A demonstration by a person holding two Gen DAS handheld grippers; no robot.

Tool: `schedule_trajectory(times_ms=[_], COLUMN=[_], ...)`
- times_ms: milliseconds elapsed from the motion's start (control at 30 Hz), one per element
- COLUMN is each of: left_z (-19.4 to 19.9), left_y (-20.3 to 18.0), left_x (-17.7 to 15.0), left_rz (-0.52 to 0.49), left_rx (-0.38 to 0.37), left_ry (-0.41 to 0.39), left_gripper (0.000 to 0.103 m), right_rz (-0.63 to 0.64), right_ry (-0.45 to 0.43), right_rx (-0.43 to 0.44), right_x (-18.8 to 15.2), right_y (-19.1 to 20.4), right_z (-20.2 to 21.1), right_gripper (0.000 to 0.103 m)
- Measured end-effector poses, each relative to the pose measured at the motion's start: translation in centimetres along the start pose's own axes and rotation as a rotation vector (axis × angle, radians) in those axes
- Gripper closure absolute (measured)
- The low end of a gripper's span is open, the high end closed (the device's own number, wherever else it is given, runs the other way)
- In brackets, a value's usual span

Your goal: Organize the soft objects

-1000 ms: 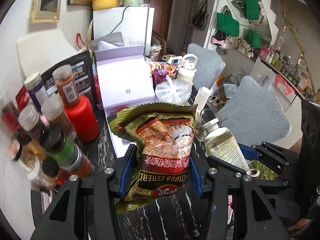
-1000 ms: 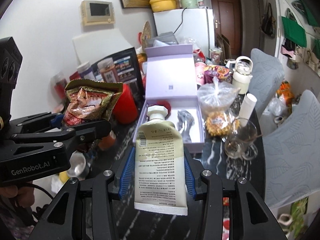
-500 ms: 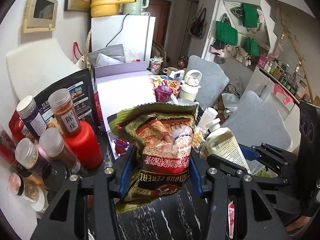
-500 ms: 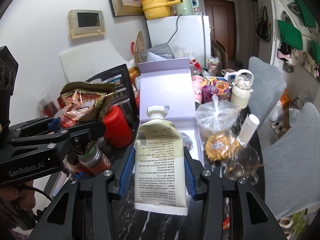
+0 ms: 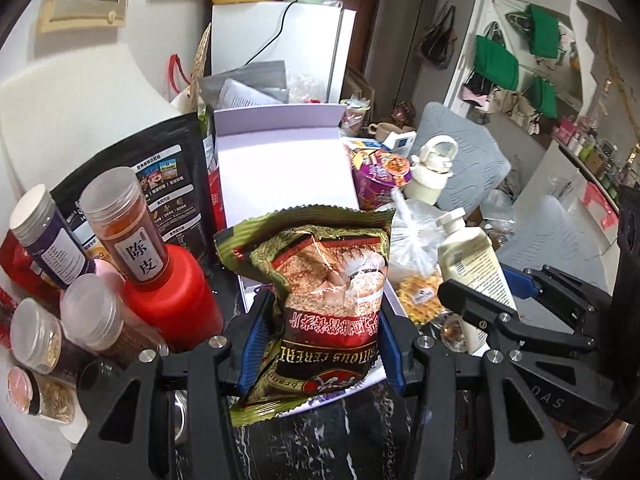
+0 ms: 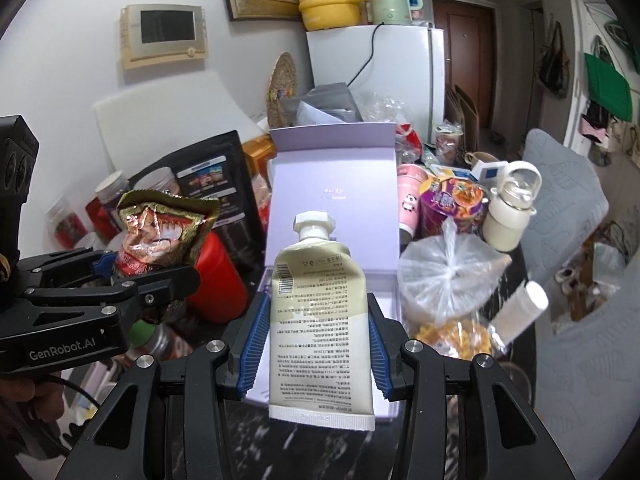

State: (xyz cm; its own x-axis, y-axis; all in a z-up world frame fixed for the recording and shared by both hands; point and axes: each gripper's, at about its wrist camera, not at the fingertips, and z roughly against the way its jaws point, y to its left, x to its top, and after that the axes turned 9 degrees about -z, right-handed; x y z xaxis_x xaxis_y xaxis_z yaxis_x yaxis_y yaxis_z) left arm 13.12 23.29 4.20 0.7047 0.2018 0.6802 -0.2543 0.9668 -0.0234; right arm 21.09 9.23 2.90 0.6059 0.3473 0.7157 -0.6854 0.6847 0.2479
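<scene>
Over a cluttered dark table, the left gripper (image 5: 320, 340) clamps a crinkled cereal bag (image 5: 320, 304) and the right gripper (image 6: 316, 344) clamps a cream tube (image 6: 320, 320) upright, cap up, side by side, both held just in front of an open lilac box (image 6: 332, 196) beside a red bottle (image 5: 172, 296).

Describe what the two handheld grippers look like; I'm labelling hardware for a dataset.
Both are matte black plastic. The left gripper and right gripper each have two angular fingers with cut-out windows, silver round screw heads and ribbed blue pads. Seen from the right wrist view, the left unit's body carries white "GenRobot.AI" lettering and a black cable beneath.
</scene>
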Motion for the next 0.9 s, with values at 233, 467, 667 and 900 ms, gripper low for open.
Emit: schedule_trajectory(times_ms=[233, 467, 667, 900], left_z=[-4.2, -8.3, -11.7, -14.9], left_y=[1.0, 1.6, 2.3, 3.3], left_x=[0.7, -0.1, -1.7, -3.6], left_rz=[-0.002, -0.006, 0.020, 0.050], left_rx=[0.013, 0.008, -0.007, -0.017], left_ry=[0.062, 0.127, 0.191, 0.264], left_gripper=[0.054, 0.054, 0.054, 0.054], right_rz=[-0.008, -0.013, -0.028, -0.036], right_ry=[0.029, 0.076, 0.120, 0.172], right_rx=[0.004, -0.008, -0.016, -0.018], right_x=[0.9, 0.2, -1.2, -3.2], right_y=[-1.3, -2.5, -3.3, -3.7], right_z=[-4.0, -7.7, -10.7, -14.0], right_gripper=[0.058, 0.058, 0.058, 0.058])
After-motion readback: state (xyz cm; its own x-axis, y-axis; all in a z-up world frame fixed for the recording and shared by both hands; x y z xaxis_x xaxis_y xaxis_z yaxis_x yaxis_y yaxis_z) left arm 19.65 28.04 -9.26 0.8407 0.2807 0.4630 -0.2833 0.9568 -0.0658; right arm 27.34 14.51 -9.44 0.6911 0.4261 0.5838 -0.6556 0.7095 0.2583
